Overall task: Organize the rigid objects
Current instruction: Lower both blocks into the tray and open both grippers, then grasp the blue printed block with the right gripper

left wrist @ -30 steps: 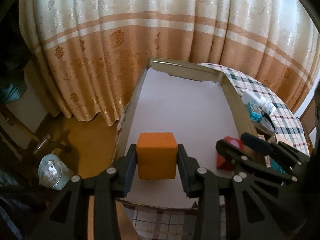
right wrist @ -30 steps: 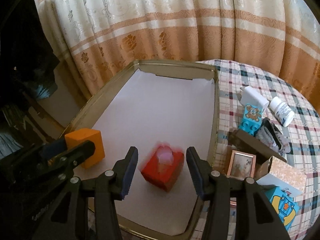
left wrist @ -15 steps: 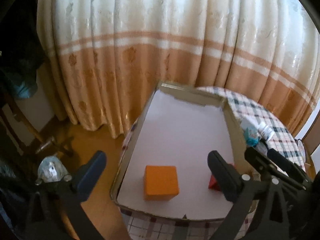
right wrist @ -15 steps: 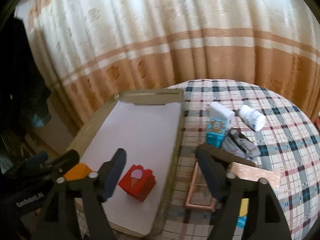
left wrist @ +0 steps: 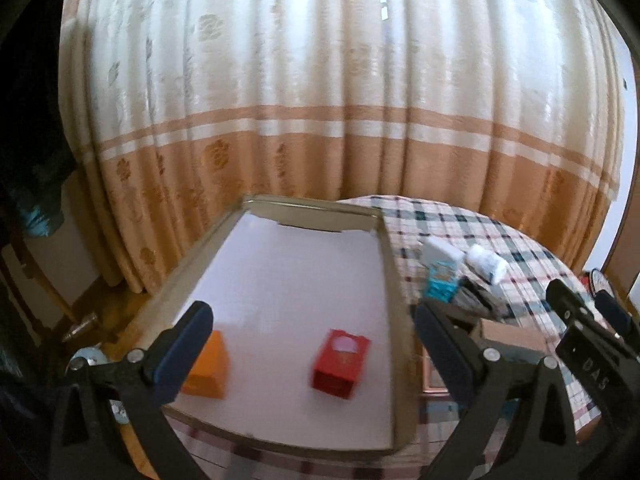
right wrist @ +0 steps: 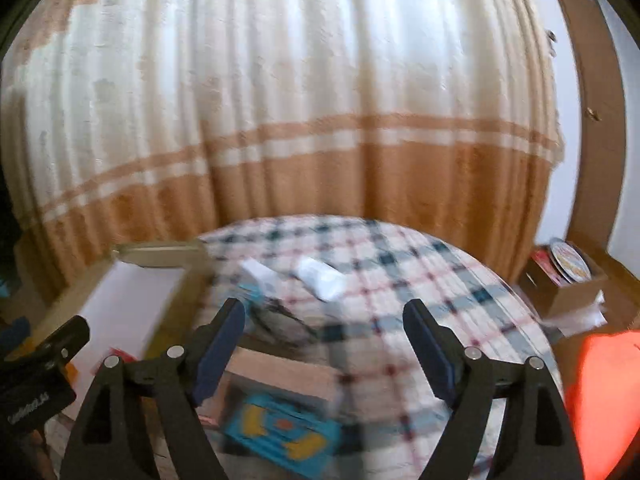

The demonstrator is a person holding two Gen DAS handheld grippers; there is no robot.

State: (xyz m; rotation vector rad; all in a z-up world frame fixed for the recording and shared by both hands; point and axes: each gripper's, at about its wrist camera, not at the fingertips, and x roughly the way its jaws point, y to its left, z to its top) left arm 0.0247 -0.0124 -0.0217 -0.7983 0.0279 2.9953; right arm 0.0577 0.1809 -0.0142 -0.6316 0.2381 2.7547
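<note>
An orange cube (left wrist: 208,368) and a red block (left wrist: 339,362) lie near the front of a white-lined tray (left wrist: 390,280), seen in the left wrist view. My left gripper (left wrist: 312,352) is open and empty, raised above the tray. My right gripper (right wrist: 324,344) is open and empty over the checked tablecloth (right wrist: 400,280). Below it lie a blue toy box (right wrist: 280,428) and a tan box (right wrist: 280,372), both blurred. A white bottle (right wrist: 322,278) and a blue-and-white block (left wrist: 440,272) lie further back.
A cream and orange curtain (left wrist: 320,120) hangs behind the table. A cardboard box (right wrist: 568,280) with round items stands at the right beyond the table. An orange cloth (right wrist: 604,400) shows at the right edge. The tray's left side overhangs the floor (left wrist: 100,312).
My left gripper let go of the orange cube, opened wide and lifted back. My right gripper left the red block, opened wider and swung right over the tablecloth.
</note>
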